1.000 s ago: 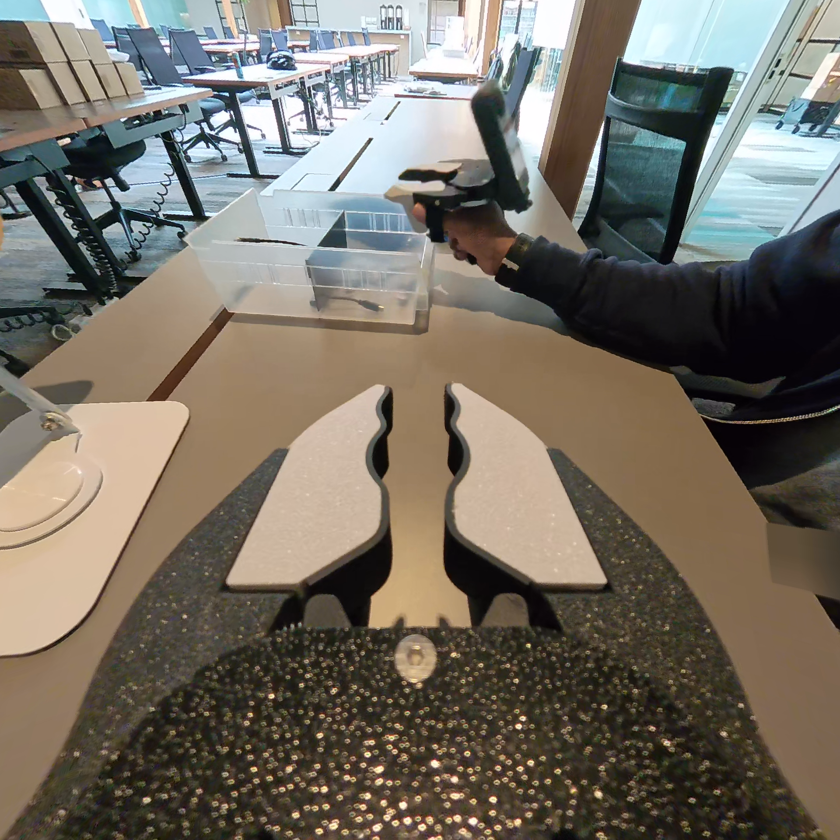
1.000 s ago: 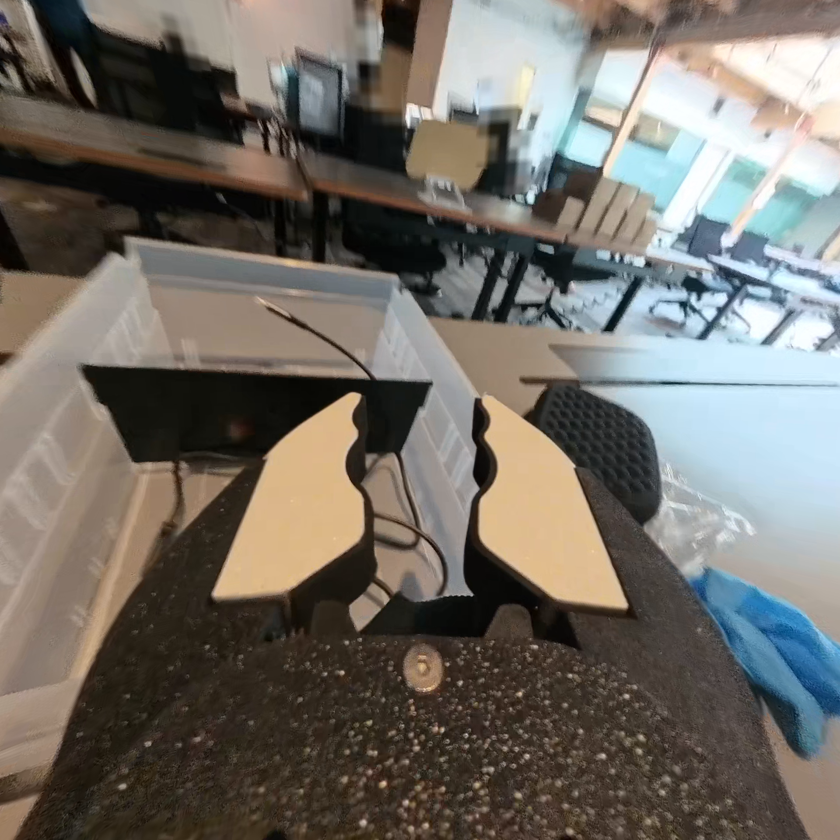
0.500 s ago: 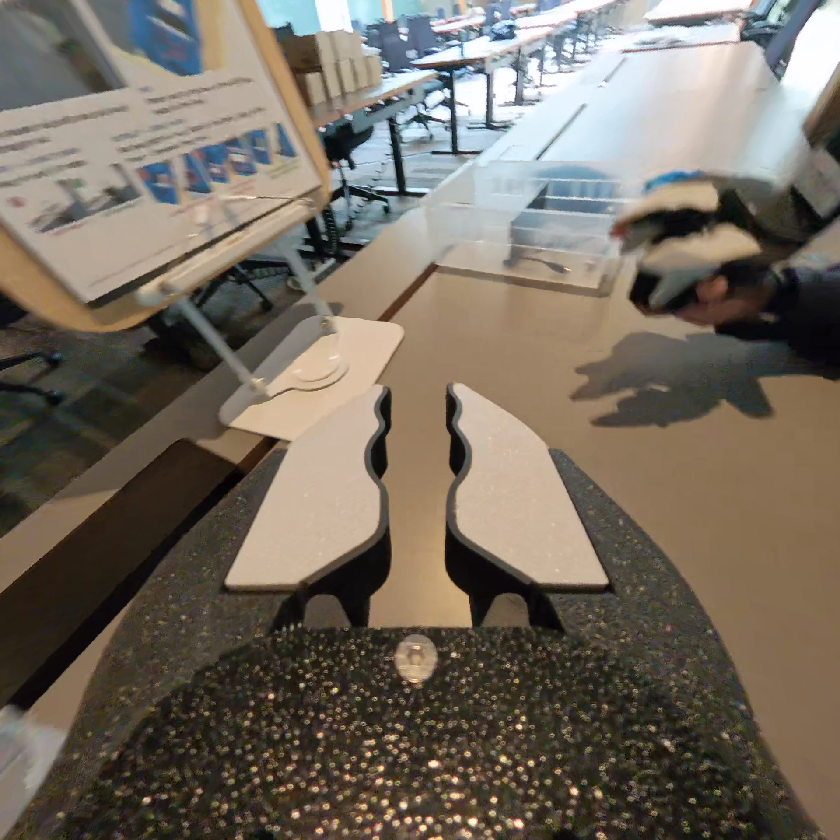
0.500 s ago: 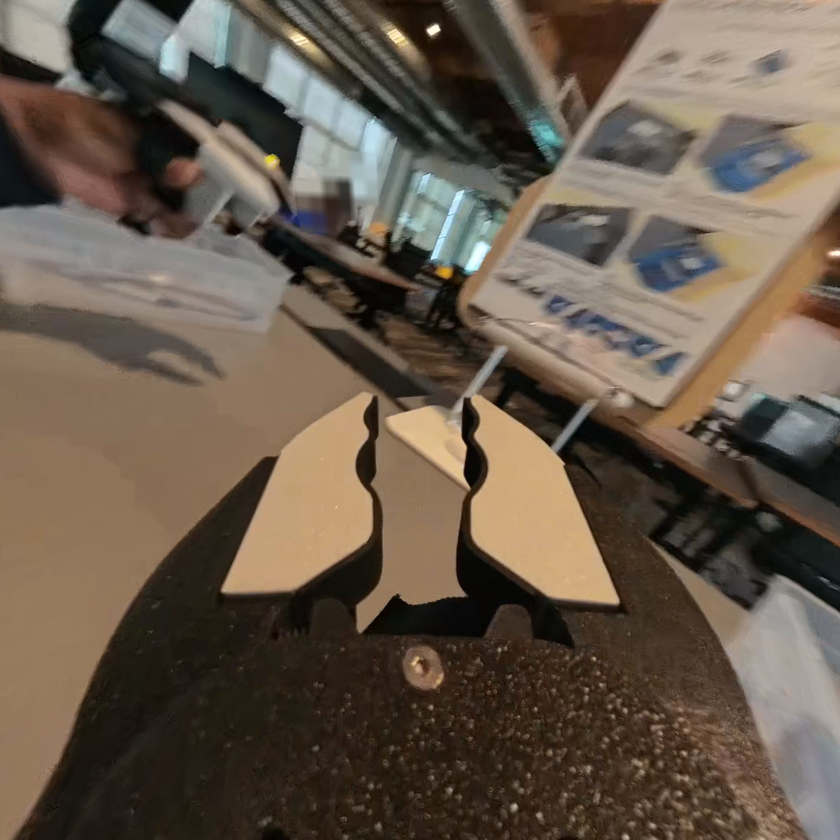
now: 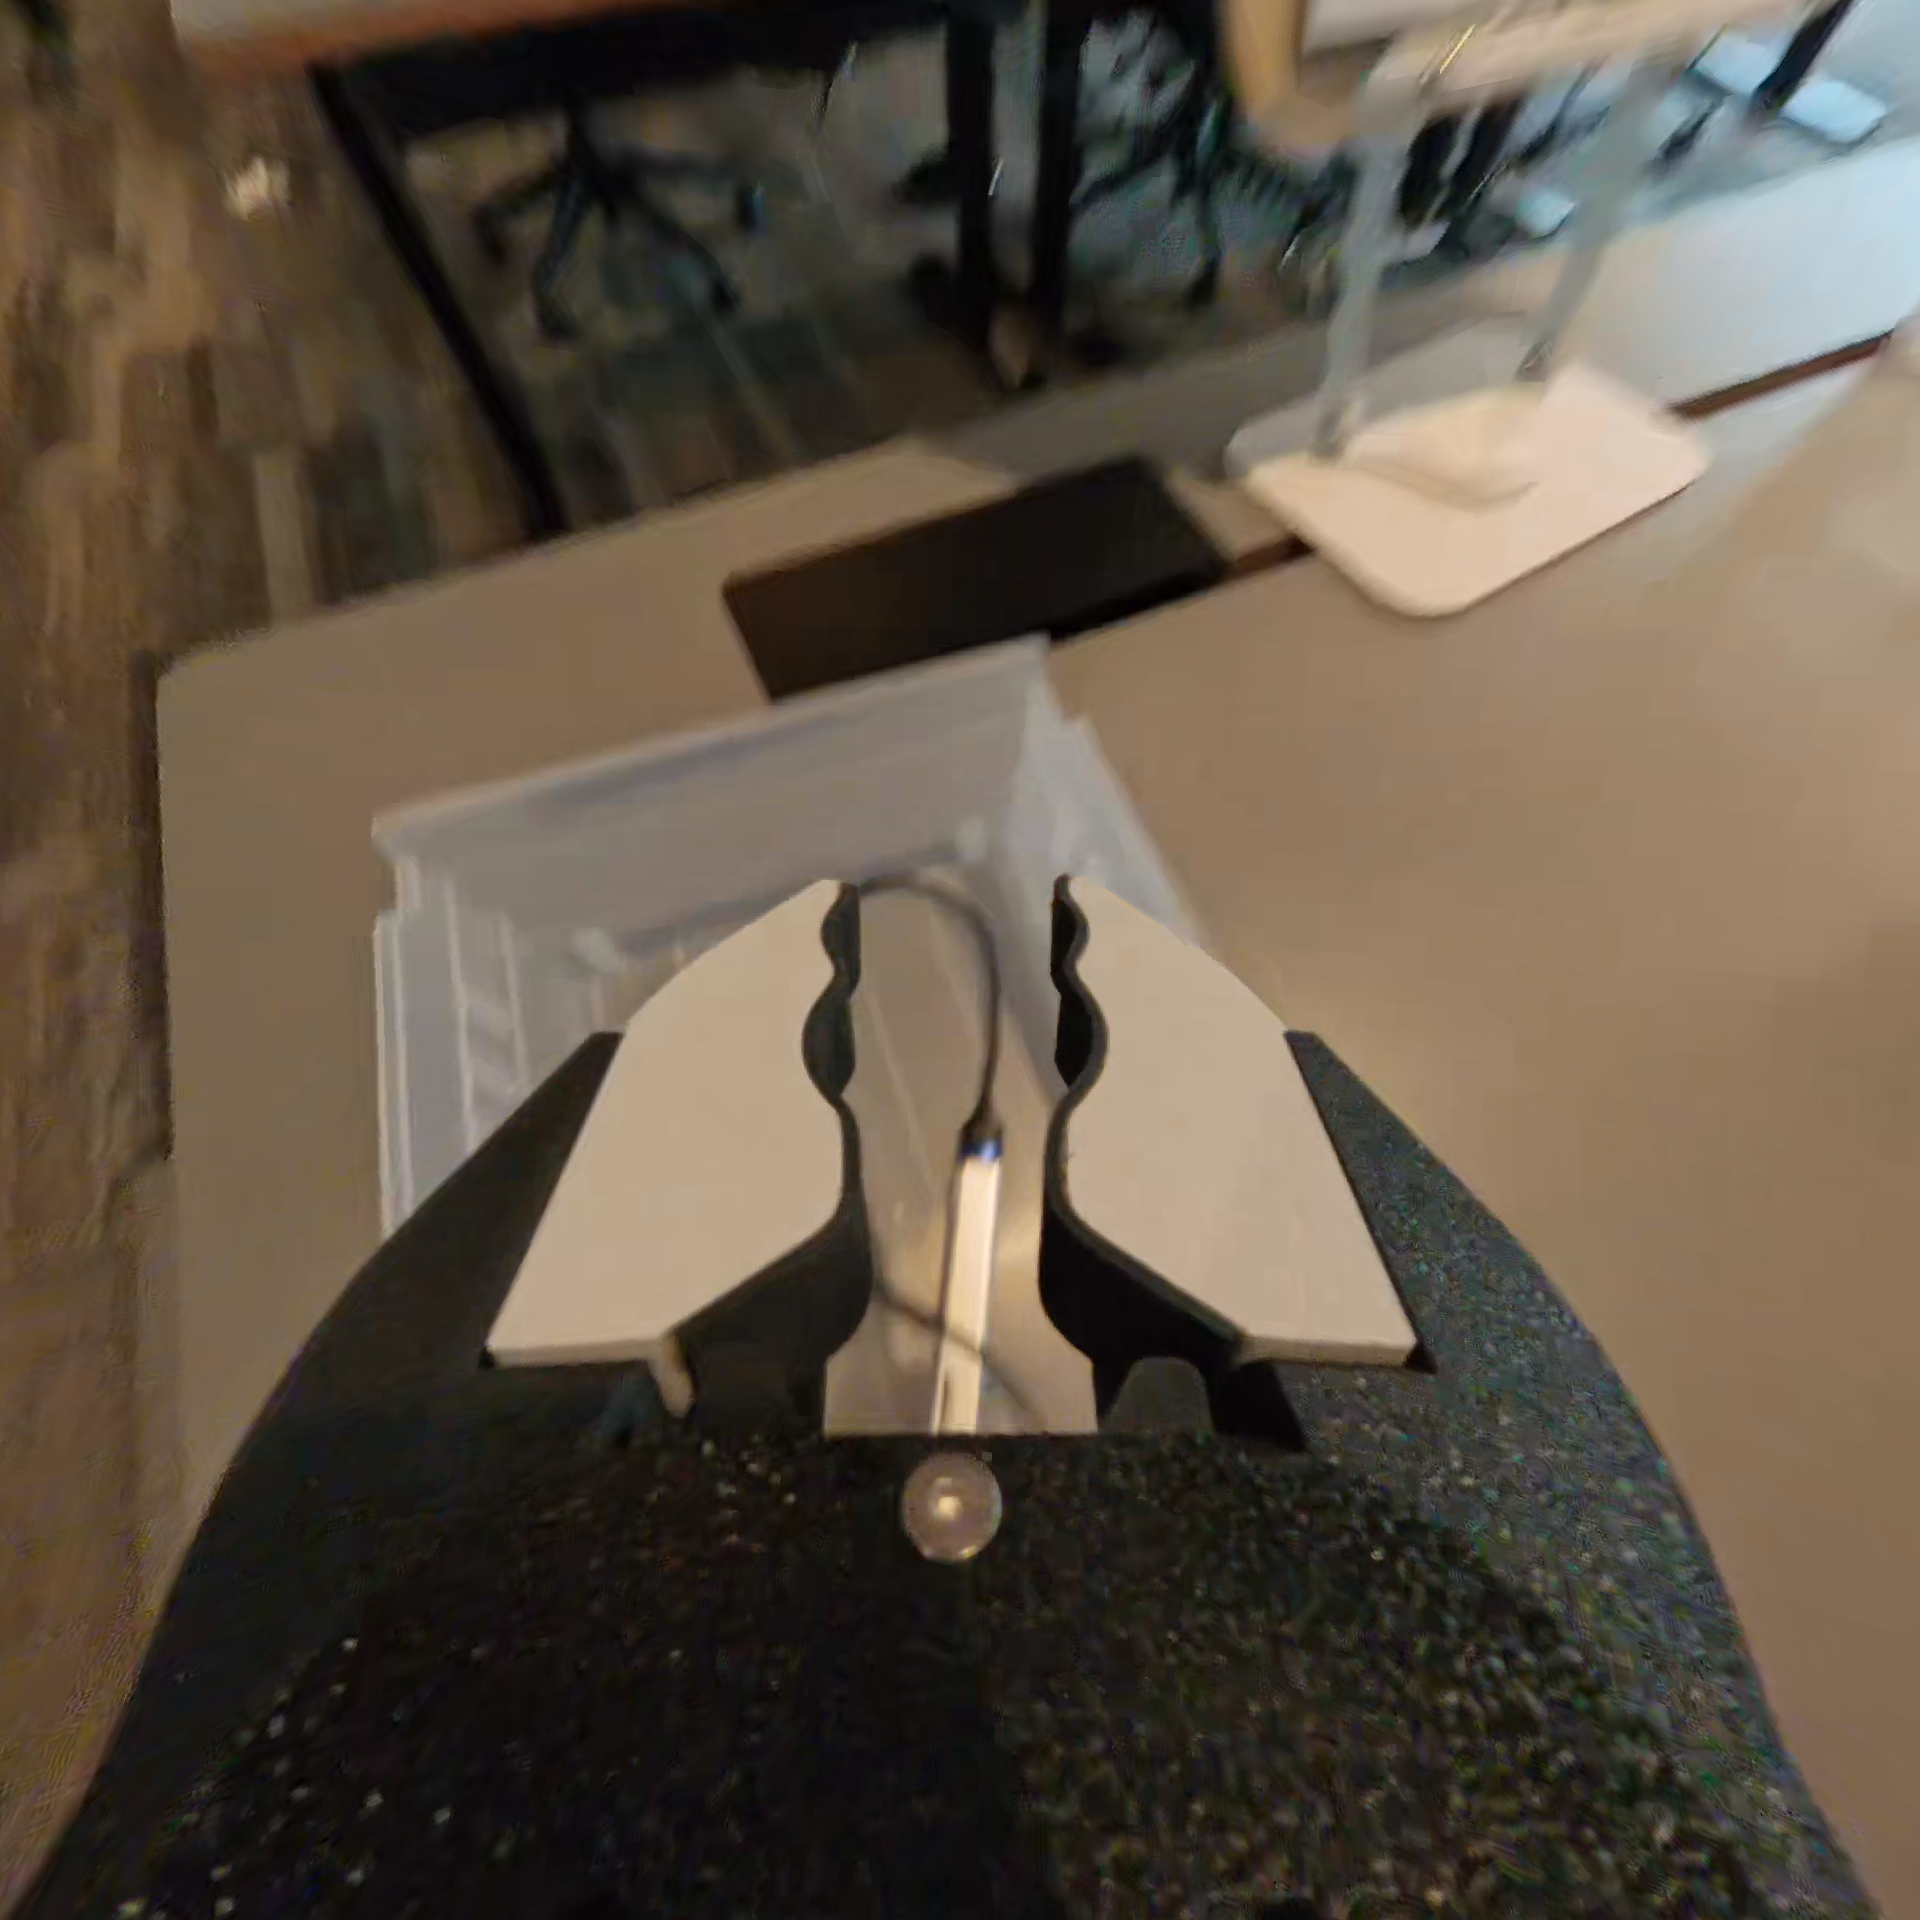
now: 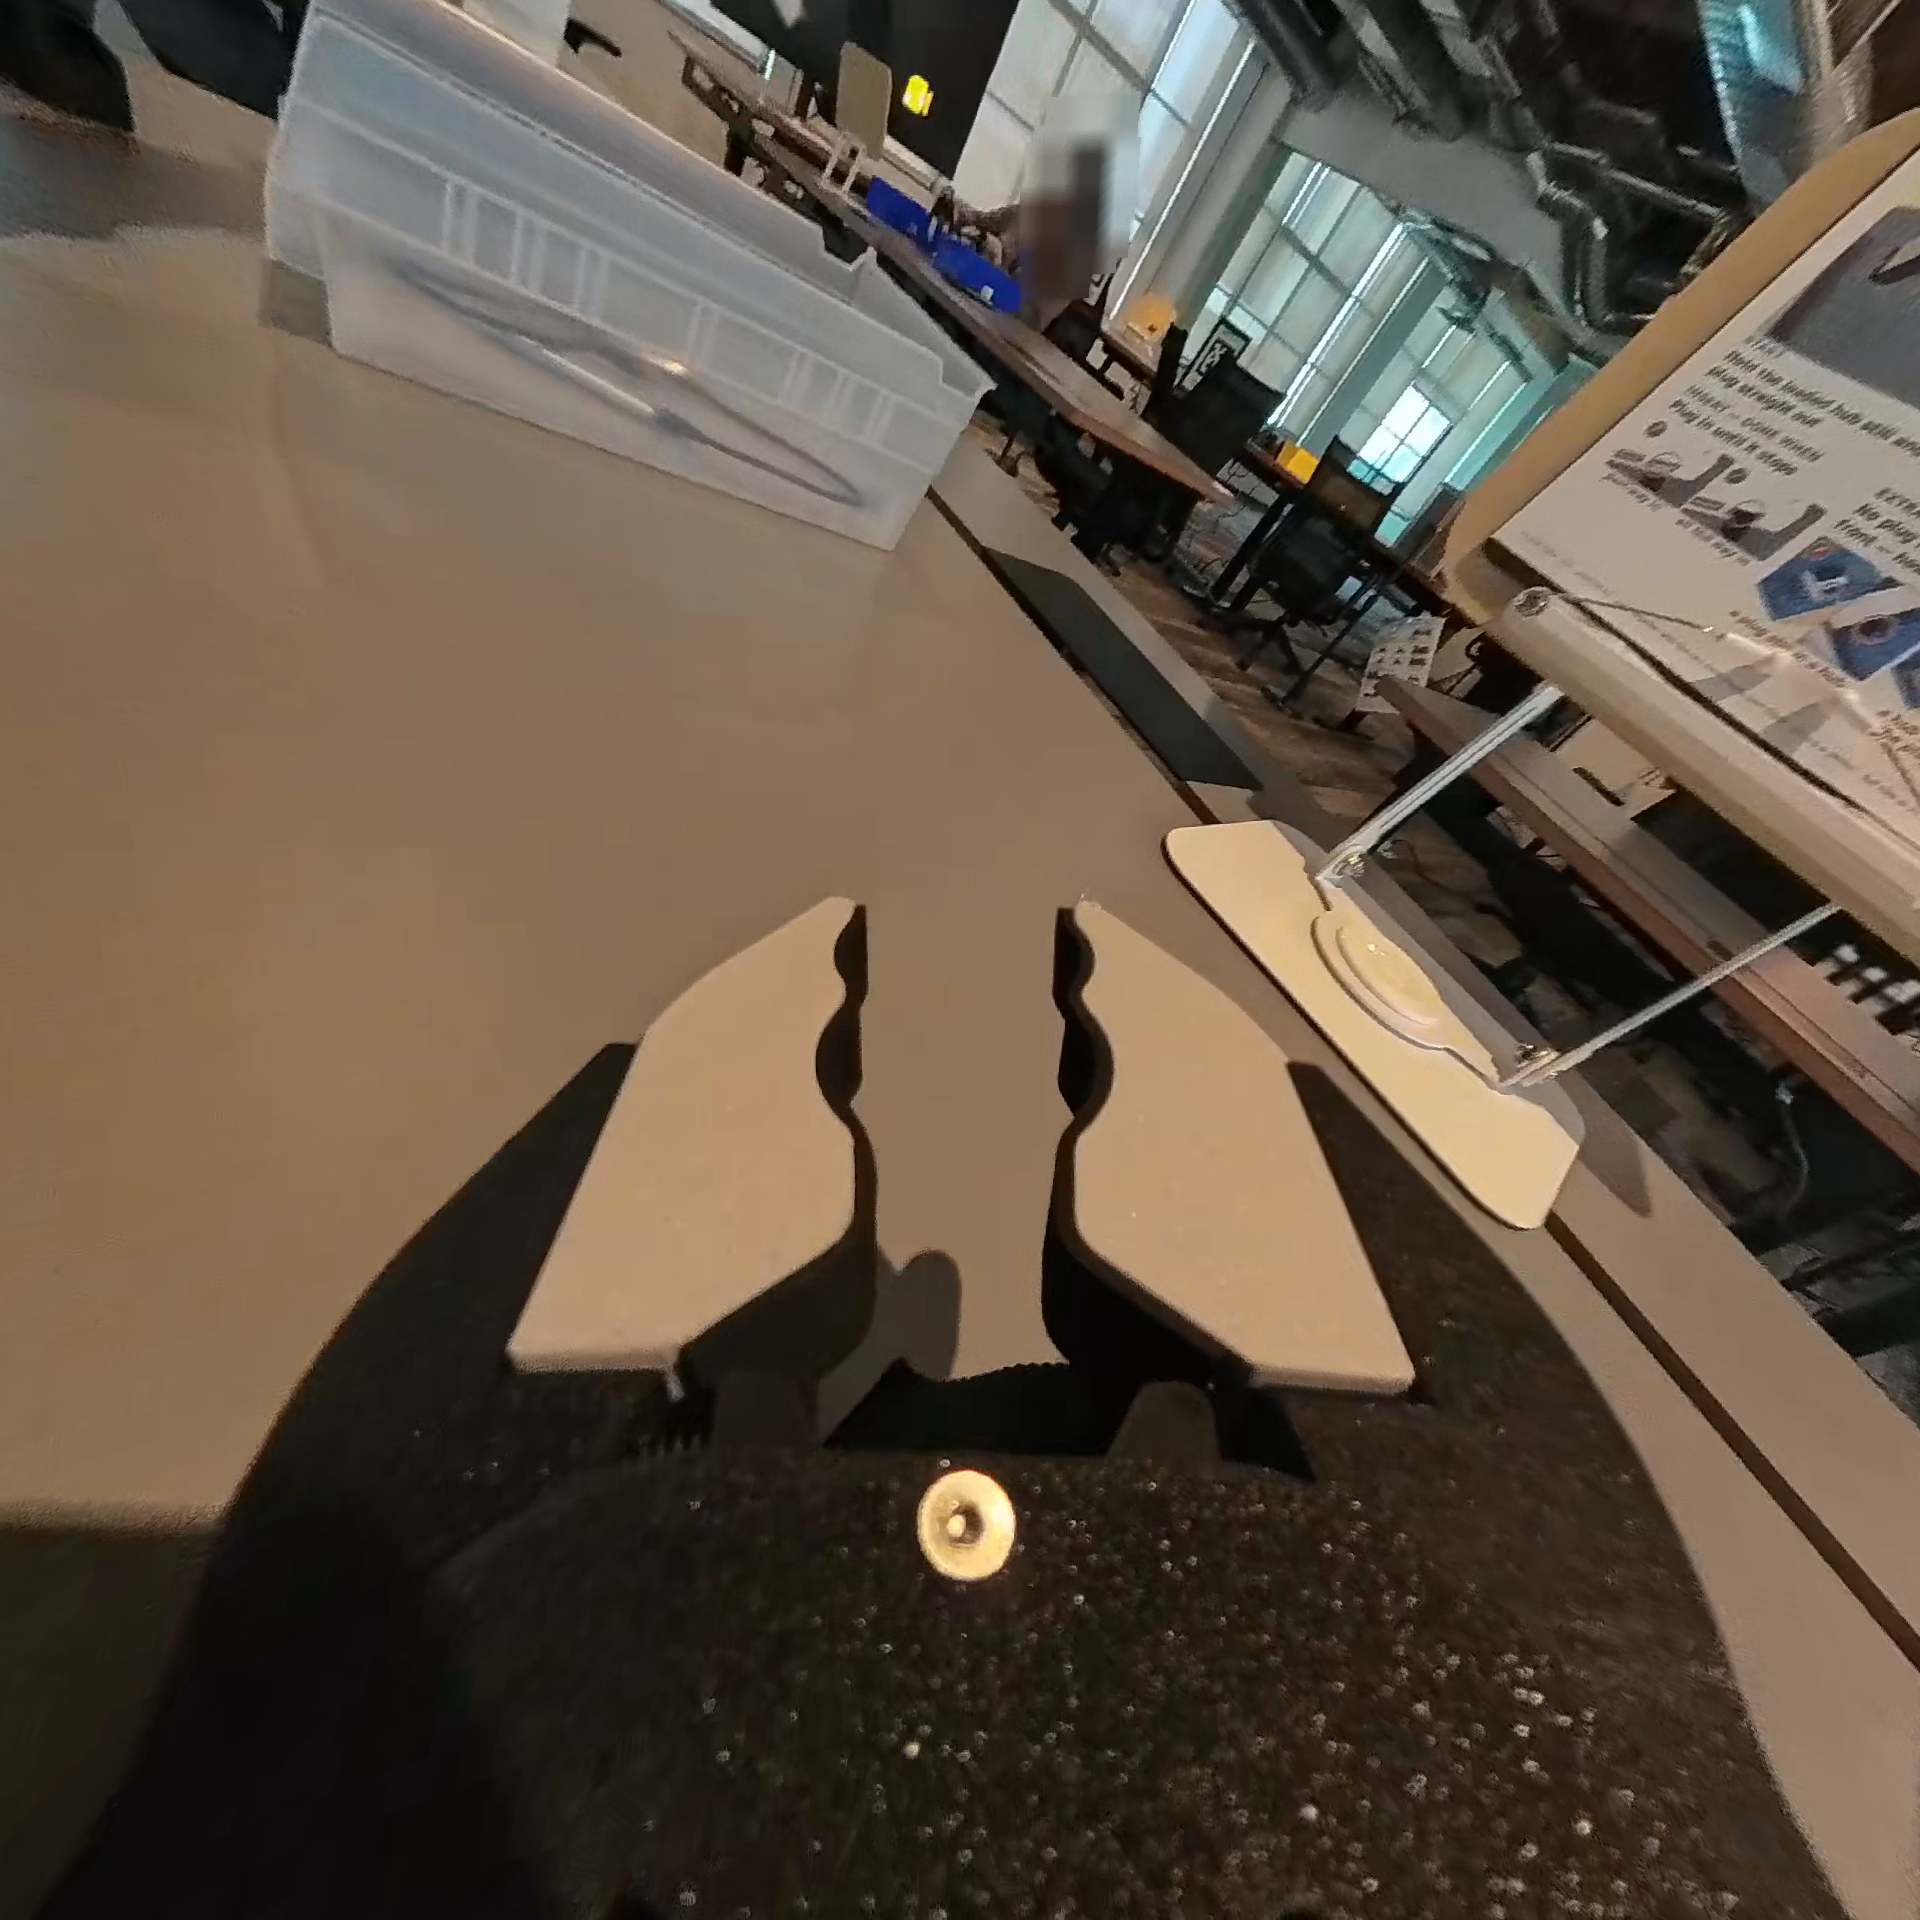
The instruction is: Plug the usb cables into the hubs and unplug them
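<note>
In the left wrist view my left gripper [image 5: 956,904] is open and points down into a clear plastic bin [image 5: 707,821]. A slim silver USB plug [image 5: 971,1226] with a dark cable [image 5: 987,997] lies in the bin, seen in the gap between the fingers and not touched. This view is blurred. In the right wrist view my right gripper [image 6: 961,925] is open and empty, low over the bare tan table [image 6: 520,831]. A clear bin [image 6: 582,260] with dark cables [image 6: 623,374] inside stands far ahead on the left. No hub shows clearly.
A sign board [image 6: 1766,416] on wire legs stands on a white base plate [image 6: 1371,1029] at the table's right edge; the base also shows in the left wrist view [image 5: 1475,488]. A black cut-out [image 5: 977,571] lies in the table past the bin. Desks and chairs are beyond. About 45 centimeters separates my left fingertips from my right.
My left gripper swung from facing along the table to pointing down over the bin, jaws wider apart. My right gripper dropped low over the table and opened a little more.
</note>
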`<state>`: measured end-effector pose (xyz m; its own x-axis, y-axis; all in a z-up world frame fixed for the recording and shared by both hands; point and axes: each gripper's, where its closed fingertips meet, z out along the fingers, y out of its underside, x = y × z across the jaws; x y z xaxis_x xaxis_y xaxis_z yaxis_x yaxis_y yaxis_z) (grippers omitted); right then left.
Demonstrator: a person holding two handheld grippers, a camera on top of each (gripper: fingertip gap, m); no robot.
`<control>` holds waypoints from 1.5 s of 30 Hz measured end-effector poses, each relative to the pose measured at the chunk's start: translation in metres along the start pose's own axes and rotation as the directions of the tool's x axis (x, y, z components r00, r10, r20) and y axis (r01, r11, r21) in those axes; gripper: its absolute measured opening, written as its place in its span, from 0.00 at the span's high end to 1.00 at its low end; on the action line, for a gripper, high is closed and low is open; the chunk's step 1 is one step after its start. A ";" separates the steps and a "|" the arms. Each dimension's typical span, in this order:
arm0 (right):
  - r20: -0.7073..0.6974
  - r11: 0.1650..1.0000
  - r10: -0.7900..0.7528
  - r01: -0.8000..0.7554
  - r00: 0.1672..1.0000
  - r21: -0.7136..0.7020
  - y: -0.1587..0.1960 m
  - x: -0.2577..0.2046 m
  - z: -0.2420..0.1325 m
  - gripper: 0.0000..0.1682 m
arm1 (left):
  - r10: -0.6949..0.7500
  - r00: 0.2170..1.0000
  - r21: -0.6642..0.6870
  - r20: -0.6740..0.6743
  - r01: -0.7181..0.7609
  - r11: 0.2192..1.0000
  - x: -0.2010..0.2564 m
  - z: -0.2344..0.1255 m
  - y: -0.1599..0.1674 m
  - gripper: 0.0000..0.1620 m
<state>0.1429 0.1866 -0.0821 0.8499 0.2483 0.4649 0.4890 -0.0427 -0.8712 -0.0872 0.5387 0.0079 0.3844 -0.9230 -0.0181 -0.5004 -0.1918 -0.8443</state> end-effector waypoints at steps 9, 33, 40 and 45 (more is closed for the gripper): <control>0.044 0.998 -0.052 0.054 0.998 -0.033 0.005 -0.012 0.005 0.80 | -0.074 0.991 -0.583 0.115 0.127 0.803 -0.030 0.012 0.130 0.78; 0.063 0.996 -0.084 0.086 0.995 -0.033 0.004 -0.018 0.004 0.80 | -0.093 0.970 -0.604 0.223 0.213 0.768 -0.049 0.053 0.153 0.90; 0.047 0.998 -0.065 0.066 0.997 -0.015 0.001 -0.013 0.003 0.80 | 0.077 0.989 -0.022 0.122 -0.075 0.997 -0.001 0.022 -0.010 0.90; 0.029 0.998 -0.057 0.057 0.998 0.002 -0.003 -0.009 0.001 0.80 | 0.272 0.957 0.419 0.098 -0.287 0.861 0.086 -0.026 -0.113 0.90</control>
<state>0.1337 0.1859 -0.0833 0.8144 0.2782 0.5092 0.5364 -0.0263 -0.8436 -0.0176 0.4728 0.1153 0.3076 -0.9033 -0.2992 -0.2161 0.2399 -0.9464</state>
